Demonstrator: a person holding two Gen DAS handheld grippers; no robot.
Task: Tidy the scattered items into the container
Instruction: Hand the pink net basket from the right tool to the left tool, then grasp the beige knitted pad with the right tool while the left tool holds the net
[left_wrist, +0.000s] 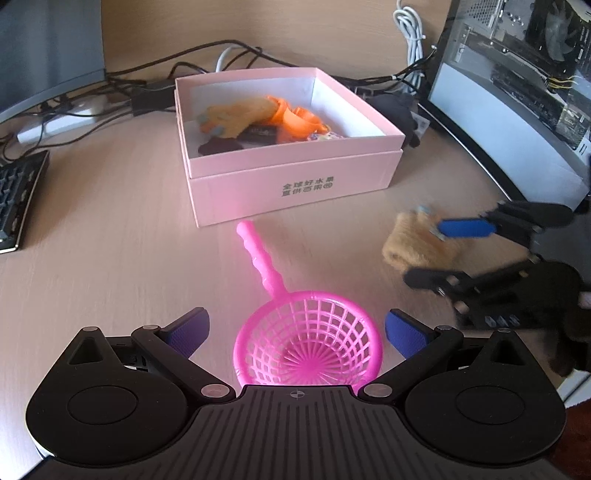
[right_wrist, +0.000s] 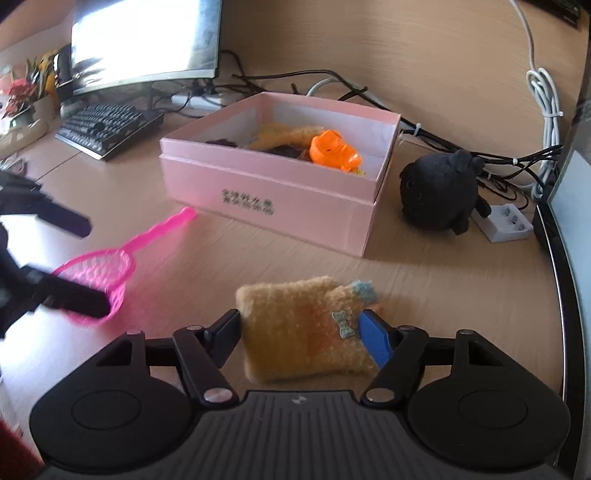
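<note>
On the desk (left_wrist: 110, 229), left to right: the left gripper (left_wrist: 295, 332) stands wide open astride the pink toy net (left_wrist: 306, 343), pads clear of it. The pink box (left_wrist: 295, 184), partly filled, sits beyond. The right gripper (right_wrist: 306, 332) brackets the tan knitted pouch (right_wrist: 306, 328), jaws part-open; contact uncertain. Pick-up stage, evidently. Next: close on each item, lift, carry to the box.

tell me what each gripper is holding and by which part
Left gripper: nothing, open around the bowl of the pink toy strainer. Right gripper flanks the yellow knitted mitten at its sides; grip cannot be told.
</note>
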